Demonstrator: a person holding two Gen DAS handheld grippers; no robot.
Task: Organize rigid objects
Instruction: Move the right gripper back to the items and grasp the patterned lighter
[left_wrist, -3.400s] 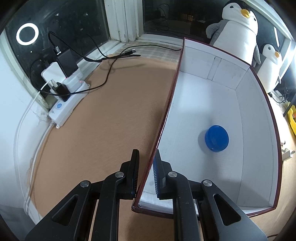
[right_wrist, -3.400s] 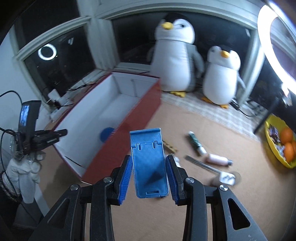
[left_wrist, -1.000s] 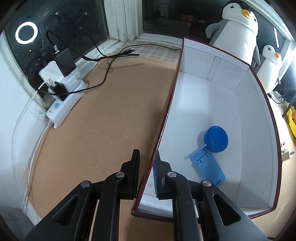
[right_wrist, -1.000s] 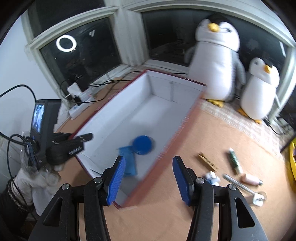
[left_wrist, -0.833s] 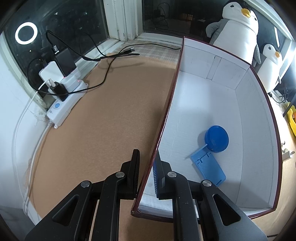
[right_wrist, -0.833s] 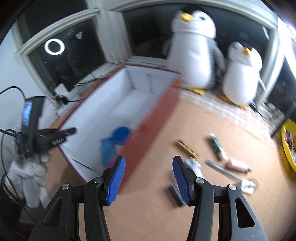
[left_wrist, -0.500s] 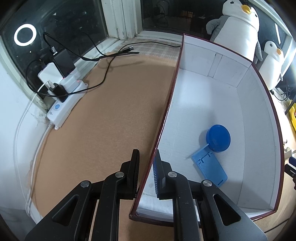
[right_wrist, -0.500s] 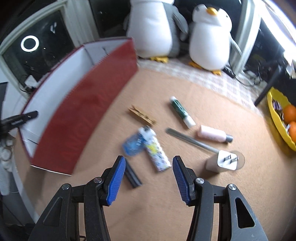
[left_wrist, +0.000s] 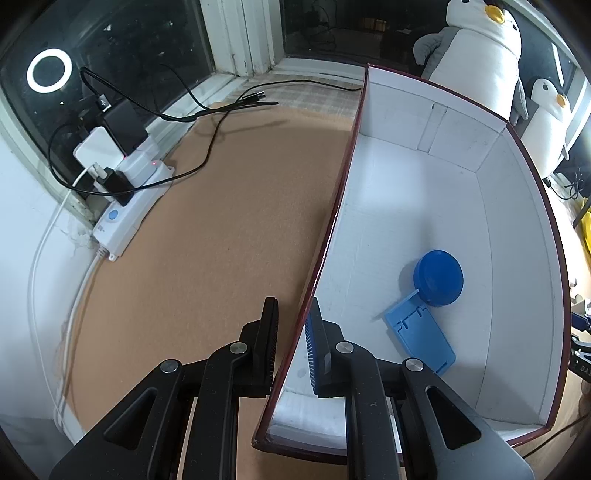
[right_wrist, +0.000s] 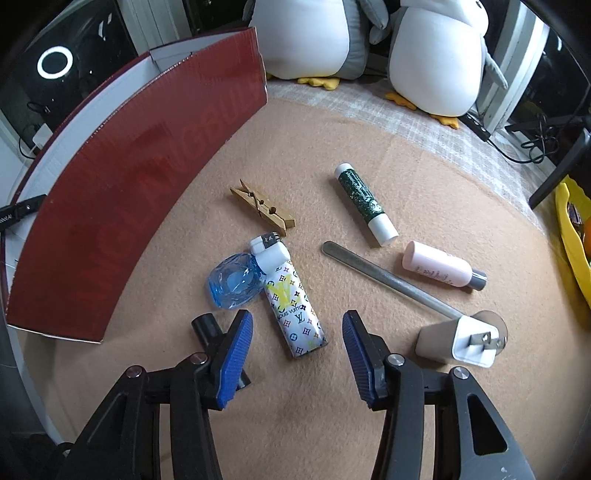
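In the left wrist view my left gripper (left_wrist: 293, 306) is shut on the near left wall of the red box (left_wrist: 436, 206), one finger outside and one inside. On the box's white floor lie a blue round lid (left_wrist: 438, 272) and a blue phone stand (left_wrist: 419, 338). My right gripper (right_wrist: 297, 321) points down over the tan mat beside the box's red outer wall (right_wrist: 140, 177). Its jaws are closing around the lower end of a patterned white lighter (right_wrist: 291, 302), and the pads stand clear of it on both sides.
Around the lighter lie a clear blue case (right_wrist: 234, 280), a wooden clothespin (right_wrist: 262, 208), a green tube (right_wrist: 364, 197), a metal file (right_wrist: 388, 278), a pink bottle (right_wrist: 441, 268), a white charger plug (right_wrist: 458, 341) and a small black piece (right_wrist: 207, 326). Two plush penguins (right_wrist: 439, 55) sit behind. A power strip (left_wrist: 125, 214) lies left of the box.
The phone stand left my right gripper and now lies in the box. That gripper swung from over the box down to the loose items and narrowed a little. The left gripper stayed put.
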